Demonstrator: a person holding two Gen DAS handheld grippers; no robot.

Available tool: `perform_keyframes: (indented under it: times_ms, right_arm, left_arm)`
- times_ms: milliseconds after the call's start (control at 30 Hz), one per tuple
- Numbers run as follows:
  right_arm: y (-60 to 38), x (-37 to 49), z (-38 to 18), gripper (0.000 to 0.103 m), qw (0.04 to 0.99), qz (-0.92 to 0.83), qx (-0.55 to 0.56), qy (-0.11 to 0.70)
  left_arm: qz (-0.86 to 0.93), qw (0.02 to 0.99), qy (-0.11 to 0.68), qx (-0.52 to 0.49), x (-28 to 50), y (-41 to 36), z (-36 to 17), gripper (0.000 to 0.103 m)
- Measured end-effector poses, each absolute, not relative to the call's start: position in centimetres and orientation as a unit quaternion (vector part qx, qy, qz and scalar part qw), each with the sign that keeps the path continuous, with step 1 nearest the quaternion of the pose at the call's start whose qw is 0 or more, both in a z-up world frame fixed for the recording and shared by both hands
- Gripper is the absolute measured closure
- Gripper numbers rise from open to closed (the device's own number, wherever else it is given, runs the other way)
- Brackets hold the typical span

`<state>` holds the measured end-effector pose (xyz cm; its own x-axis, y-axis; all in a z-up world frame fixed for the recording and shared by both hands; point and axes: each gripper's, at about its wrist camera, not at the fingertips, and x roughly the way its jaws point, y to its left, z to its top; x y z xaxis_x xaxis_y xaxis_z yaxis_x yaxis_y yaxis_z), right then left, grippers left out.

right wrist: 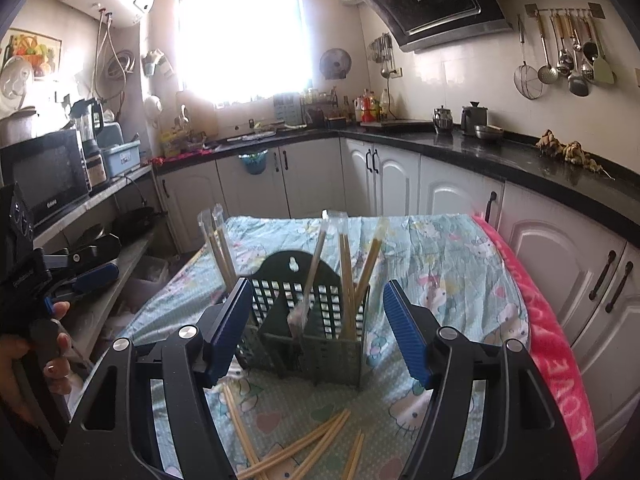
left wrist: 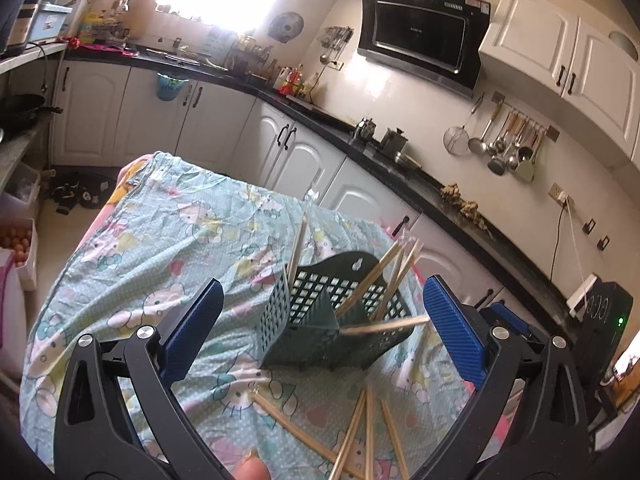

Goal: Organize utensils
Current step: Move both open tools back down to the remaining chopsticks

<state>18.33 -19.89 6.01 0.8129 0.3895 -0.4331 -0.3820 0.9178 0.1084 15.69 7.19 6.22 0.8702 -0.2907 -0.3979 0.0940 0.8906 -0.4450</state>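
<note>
Black gripper [right wrist: 316,322], blue ribbed pads [right wrist: 406,334]

The tabletop [right wrist: 460,248] wears a cat-print cloth. A dark green basket [right wrist: 304,320] stands ahead of the right gripper [right wrist: 316,328]. Loose chopsticks [right wrist: 296,448] lie under it.

My left wrist view looks forward and down between its fingers, close over the utensil basket [left wrist: 332,312] from its corner, tilted. My right wrist view faces the same basket [right wrist: 304,320] squarely, toward the window [right wrist: 240,28]; both share the clothed table [left wrist: 160,240]
</note>
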Motion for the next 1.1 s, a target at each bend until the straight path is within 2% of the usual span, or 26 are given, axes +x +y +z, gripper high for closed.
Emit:
perform_keyframes:
  times_ms: [1100]
  right_arm:
    - [-18.5, 17.2, -0.9, 0.037, 0.922, 0.204, -0.016, 0.330]
  left_arm:
    - [-0.089, 0.923, 0.329, -0.178, 14.9, 4.9, -1.4, 0.011]
